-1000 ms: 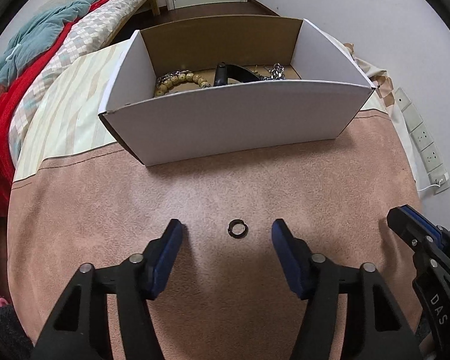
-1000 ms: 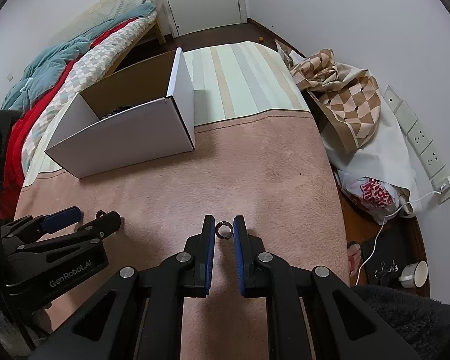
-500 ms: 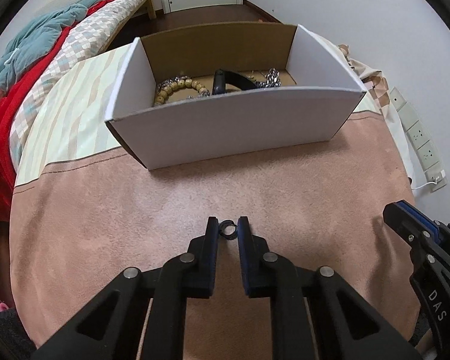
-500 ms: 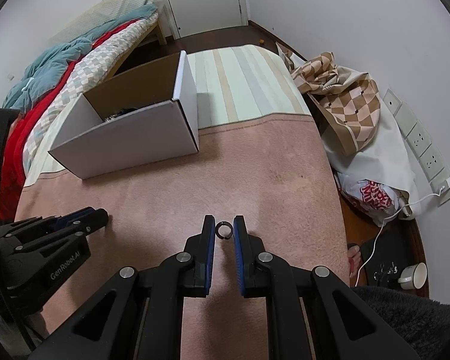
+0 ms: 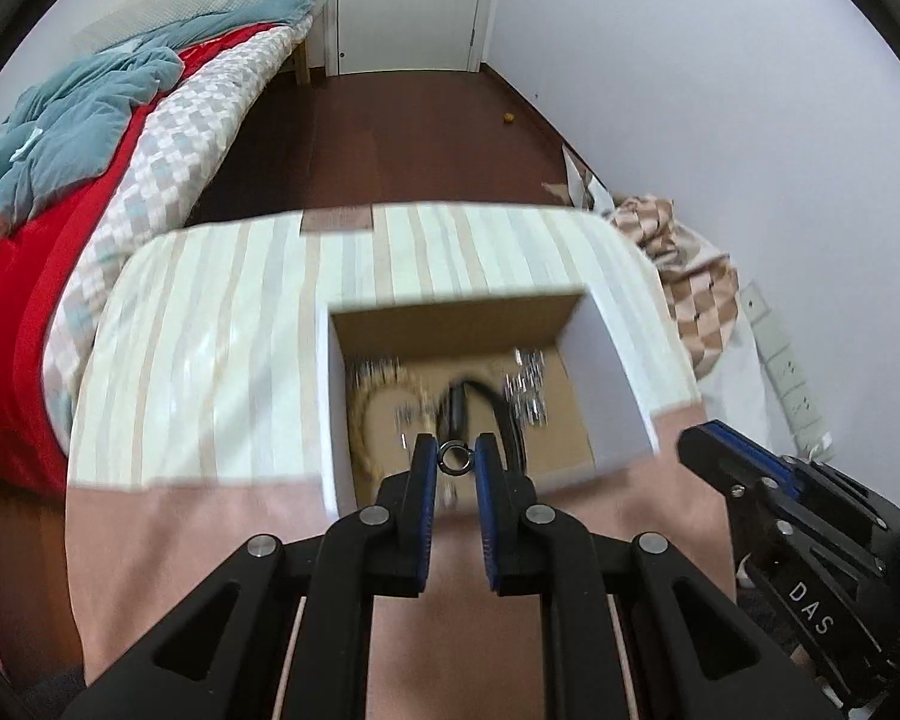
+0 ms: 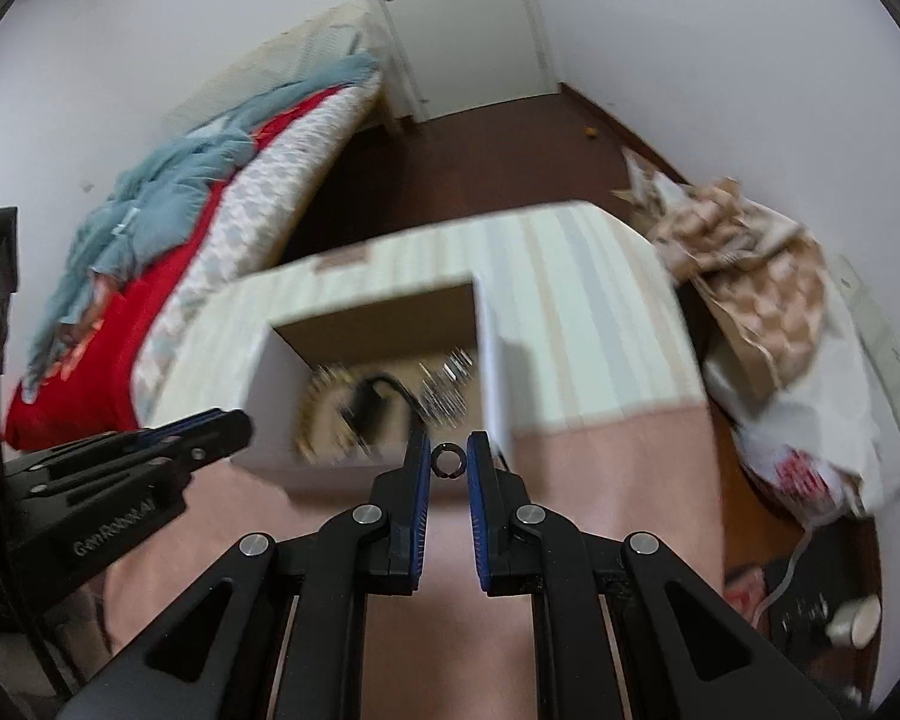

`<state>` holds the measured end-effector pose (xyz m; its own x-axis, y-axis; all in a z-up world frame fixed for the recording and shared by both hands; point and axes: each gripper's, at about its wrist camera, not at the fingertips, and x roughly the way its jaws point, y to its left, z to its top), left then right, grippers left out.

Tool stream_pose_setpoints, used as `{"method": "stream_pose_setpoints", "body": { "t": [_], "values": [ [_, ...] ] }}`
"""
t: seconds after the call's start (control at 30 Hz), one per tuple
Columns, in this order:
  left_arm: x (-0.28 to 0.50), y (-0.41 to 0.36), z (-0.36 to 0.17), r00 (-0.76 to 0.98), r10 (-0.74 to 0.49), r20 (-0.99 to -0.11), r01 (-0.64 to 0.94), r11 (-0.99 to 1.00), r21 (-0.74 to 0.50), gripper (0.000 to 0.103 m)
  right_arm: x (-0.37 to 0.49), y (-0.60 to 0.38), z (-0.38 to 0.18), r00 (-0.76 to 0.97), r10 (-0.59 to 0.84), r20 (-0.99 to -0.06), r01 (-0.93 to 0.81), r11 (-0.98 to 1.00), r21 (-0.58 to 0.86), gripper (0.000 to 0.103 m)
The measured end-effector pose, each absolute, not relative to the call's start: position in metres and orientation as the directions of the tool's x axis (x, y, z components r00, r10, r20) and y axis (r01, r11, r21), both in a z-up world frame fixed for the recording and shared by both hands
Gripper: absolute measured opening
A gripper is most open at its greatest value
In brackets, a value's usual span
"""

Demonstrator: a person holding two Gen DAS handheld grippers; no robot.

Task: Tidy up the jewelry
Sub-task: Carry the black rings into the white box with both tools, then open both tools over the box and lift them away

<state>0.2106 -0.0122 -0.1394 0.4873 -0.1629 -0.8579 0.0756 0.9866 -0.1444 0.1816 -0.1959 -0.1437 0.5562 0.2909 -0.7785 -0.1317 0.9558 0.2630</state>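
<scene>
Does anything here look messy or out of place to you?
Nothing on the work surface. Each gripper, left and right, holds a small ring neatly above the box. Only crumpled checked cloth lies heaped by the wall.

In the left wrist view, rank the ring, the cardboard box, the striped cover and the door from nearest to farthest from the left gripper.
1. Ring, pinched between the fingertips of the left gripper.
2. Cardboard box, just ahead and below, open, jewelry inside.
3. Striped cover, under and beyond the box.
4. Door, at the far wall.
</scene>
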Motion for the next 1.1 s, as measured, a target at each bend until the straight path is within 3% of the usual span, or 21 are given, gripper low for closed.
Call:
{"method": "stream_pose_setpoints", "body": {
  "t": [0.33,0.67,0.77,0.9,1.0,1.1],
  "values": [
    [0.303,0.009,-0.177,0.340,-0.218,-0.915,0.058,0.976,-0.210,0.010,0.299,-0.164,-0.174,0.347,0.371,-0.861,-0.219,0.925,0.311,0.013],
    [0.321,0.020,-0.191,0.270,-0.292,-0.917,-0.011,0.952,-0.306,0.015,0.320,-0.153,-0.191,0.271,0.448,-0.852,-0.235,0.889,0.393,0.014],
    [0.320,0.023,-0.183,0.294,-0.274,-0.916,-0.015,0.957,-0.291,0.024,0.318,-0.158,-0.188,0.281,0.448,-0.848,-0.210,0.891,0.402,0.033],
    [0.312,0.027,-0.168,0.347,-0.241,-0.906,-0.016,0.965,-0.263,0.056,0.309,-0.168,-0.175,0.334,0.434,-0.837,-0.201,0.900,0.386,0.033],
    [0.300,0.031,-0.157,0.393,-0.192,-0.899,-0.018,0.976,-0.217,0.057,0.298,-0.176,-0.162,0.387,0.395,-0.833,-0.191,0.918,0.347,0.034],
    [0.285,0.033,-0.152,0.428,-0.141,-0.893,-0.022,0.986,-0.167,0.078,0.284,-0.182,-0.153,0.430,0.333,-0.839,-0.183,0.942,0.281,0.044]
  ]
}}
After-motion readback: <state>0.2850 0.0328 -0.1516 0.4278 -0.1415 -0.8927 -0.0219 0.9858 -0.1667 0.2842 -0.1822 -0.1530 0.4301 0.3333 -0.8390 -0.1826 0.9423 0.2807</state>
